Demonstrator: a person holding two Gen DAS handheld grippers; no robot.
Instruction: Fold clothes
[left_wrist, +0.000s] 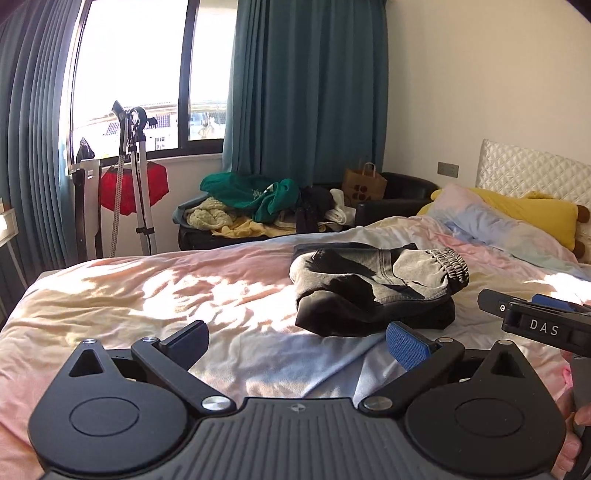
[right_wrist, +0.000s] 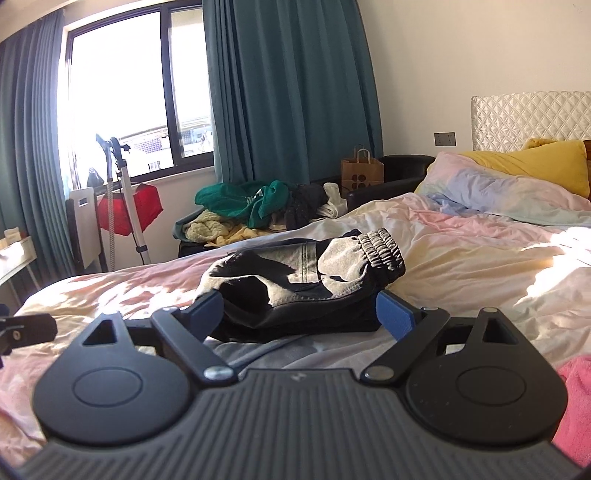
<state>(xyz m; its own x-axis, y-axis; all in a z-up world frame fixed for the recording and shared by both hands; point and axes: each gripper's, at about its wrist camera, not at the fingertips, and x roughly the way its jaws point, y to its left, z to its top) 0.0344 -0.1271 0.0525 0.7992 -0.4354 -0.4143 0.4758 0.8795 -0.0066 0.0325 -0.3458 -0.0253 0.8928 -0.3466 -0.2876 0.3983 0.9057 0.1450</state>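
A folded grey and black garment (left_wrist: 373, 284) with an elastic waistband lies on the bed, on top of another dark folded piece. My left gripper (left_wrist: 295, 341) is open and empty, just short of the pile and to its left. In the right wrist view the same pile (right_wrist: 303, 284) lies right in front of my right gripper (right_wrist: 301, 314), which is open with a blue pad on either side of the pile's near edge. The right gripper also shows in the left wrist view (left_wrist: 535, 314), at the right edge.
The bed has a pastel rumpled cover (left_wrist: 147, 295), pillows (right_wrist: 498, 192) and a white quilted headboard (right_wrist: 532, 114). A heap of loose clothes (left_wrist: 258, 206) lies on a dark bench beyond the bed. A pink cloth (right_wrist: 576, 402) lies at the near right.
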